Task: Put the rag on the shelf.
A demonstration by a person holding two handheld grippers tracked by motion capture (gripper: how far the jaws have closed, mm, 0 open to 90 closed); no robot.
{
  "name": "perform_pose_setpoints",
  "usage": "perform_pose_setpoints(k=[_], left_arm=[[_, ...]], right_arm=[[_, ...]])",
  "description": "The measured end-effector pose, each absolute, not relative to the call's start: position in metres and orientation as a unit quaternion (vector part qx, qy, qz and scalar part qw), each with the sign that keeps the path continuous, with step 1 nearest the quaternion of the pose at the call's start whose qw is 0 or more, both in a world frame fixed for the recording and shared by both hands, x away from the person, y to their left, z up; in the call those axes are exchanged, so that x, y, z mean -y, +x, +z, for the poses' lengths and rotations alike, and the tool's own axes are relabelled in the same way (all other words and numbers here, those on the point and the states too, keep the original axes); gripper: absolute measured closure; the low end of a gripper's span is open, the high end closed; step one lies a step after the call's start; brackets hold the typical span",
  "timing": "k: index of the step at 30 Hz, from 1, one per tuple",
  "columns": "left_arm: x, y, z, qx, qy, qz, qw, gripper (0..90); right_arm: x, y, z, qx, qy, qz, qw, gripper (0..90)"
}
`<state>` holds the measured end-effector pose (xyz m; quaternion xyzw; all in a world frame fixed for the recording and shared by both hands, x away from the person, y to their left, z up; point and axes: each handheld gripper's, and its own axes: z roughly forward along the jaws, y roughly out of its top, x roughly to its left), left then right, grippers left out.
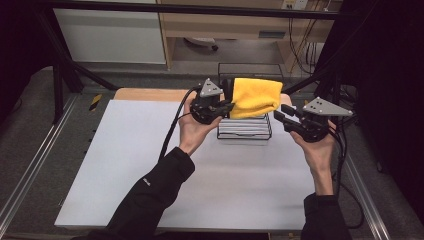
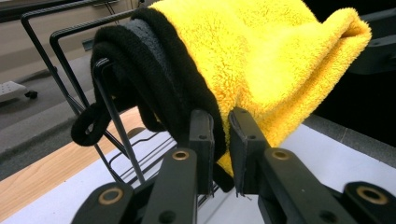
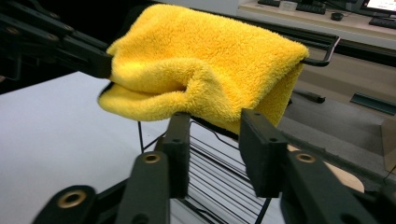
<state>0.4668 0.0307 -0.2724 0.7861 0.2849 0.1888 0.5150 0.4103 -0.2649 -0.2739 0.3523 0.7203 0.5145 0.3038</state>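
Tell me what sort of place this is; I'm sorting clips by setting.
Probably a lab or office recording station, not a home: a bare white table framed by black struts, cables by a desk behind, and a wire rack holding a yellow towel.

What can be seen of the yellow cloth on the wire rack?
The fluffy yellow microfibre cloth is folded and draped over the top bar of the black wire rack at the table's far edge, sagging on both sides. A black-edged dark cloth hangs beside it. The left gripper pinches its lower corner between its fingers; the right gripper waits open, apart from it.
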Motion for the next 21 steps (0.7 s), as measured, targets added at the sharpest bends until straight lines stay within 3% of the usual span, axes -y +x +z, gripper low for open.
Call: perform_pose_setpoints(k=[8, 13, 17, 21], left_arm=[[-0.029, 0.47, -0.278, -0.28, 0.79, 0.2, 0.508, 78.6], [-0.031, 0.47, -0.281, -0.283, 0.783, 0.201, 0.516, 71.1], [-0.033, 0.474, -0.285, -0.289, 0.788, 0.198, 0.506, 69.2], [-0.034, 0.478, -0.291, -0.297, 0.791, 0.183, 0.503, 80.5]], right_arm=[[0.262, 0.415, -0.271, -0.698, 0.373, 0.533, 0.3, 46.9], [0.254, 0.436, -0.286, -0.7, 0.407, 0.507, 0.295, 44.1], [0.249, 0.451, -0.302, -0.694, 0.426, 0.504, 0.288, 46.7], [0.246, 0.458, -0.311, -0.693, 0.43, 0.503, 0.285, 61.8]])
